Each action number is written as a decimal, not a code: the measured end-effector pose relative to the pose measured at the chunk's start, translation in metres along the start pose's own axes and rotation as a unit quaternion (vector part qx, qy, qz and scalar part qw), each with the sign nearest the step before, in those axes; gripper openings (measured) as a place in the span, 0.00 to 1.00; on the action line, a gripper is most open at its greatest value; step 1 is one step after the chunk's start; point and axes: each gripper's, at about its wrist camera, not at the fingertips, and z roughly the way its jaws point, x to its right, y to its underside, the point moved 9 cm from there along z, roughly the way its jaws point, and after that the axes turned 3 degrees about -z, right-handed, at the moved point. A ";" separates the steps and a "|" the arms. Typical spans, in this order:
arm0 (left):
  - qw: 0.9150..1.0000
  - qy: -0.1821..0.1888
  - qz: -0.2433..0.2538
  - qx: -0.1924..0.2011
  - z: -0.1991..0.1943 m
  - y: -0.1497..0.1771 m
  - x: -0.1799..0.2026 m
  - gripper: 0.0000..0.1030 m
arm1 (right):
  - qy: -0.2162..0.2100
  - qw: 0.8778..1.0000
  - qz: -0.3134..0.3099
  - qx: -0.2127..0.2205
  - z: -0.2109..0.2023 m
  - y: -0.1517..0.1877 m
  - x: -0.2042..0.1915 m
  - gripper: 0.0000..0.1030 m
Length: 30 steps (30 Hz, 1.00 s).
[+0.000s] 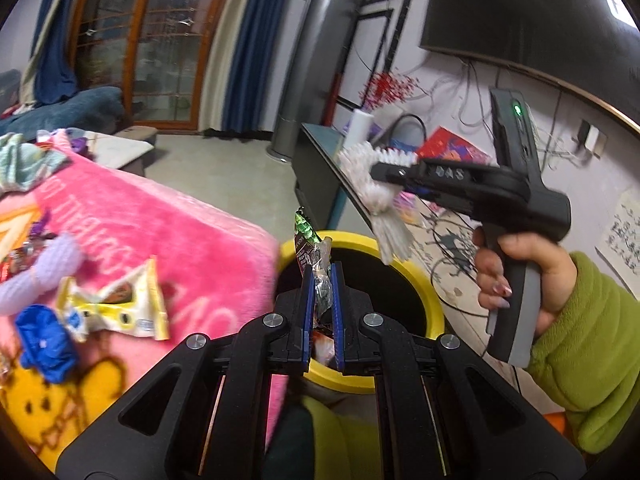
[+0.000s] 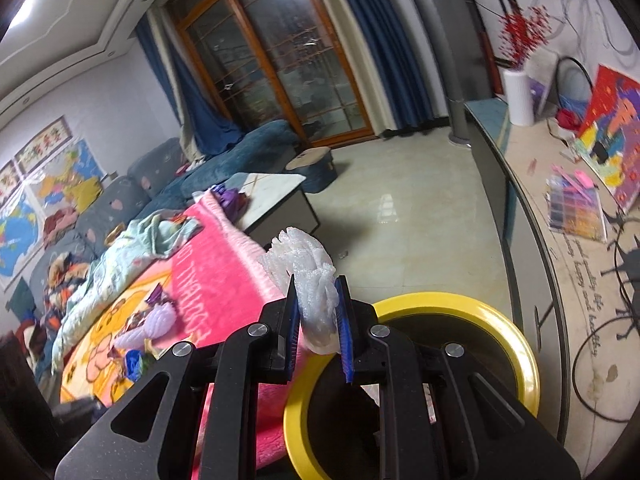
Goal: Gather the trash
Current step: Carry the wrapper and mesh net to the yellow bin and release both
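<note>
Left tool (image 1: 323, 280) clamped on crumpled wrapper (image 1: 316, 264); right tool (image 2: 318, 304) on white foam net (image 2: 312, 280), its hand (image 1: 520, 276) only in left view.

Your left gripper (image 1: 322, 280) is matt black plastic with ribbed blue pads, pinching a crinkly, shiny foil wrapper (image 1: 316, 264). Your right gripper (image 2: 318, 312) clamps a wad of white foam netting (image 2: 310, 280), soft and bumpy. The bin (image 2: 516, 344) near you has a glossy yellow plastic rim. On your left the pink blanket (image 1: 168, 224) is fluffy fleece. The far floor (image 2: 400, 208) is smooth, glossy tile.
</note>
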 end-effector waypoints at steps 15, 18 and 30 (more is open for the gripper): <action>0.997 0.030 0.020 -0.064 0.067 0.023 0.031 0.04 | 0.031 0.997 0.059 -0.032 0.015 0.011 0.048 0.19; 0.997 0.030 0.029 -0.068 0.075 0.025 0.035 0.04 | 0.033 0.997 0.066 -0.036 0.017 0.013 0.052 0.19; 0.997 0.027 0.017 -0.070 0.086 0.023 0.031 0.47 | 0.046 0.995 0.081 -0.041 0.019 0.016 0.067 0.34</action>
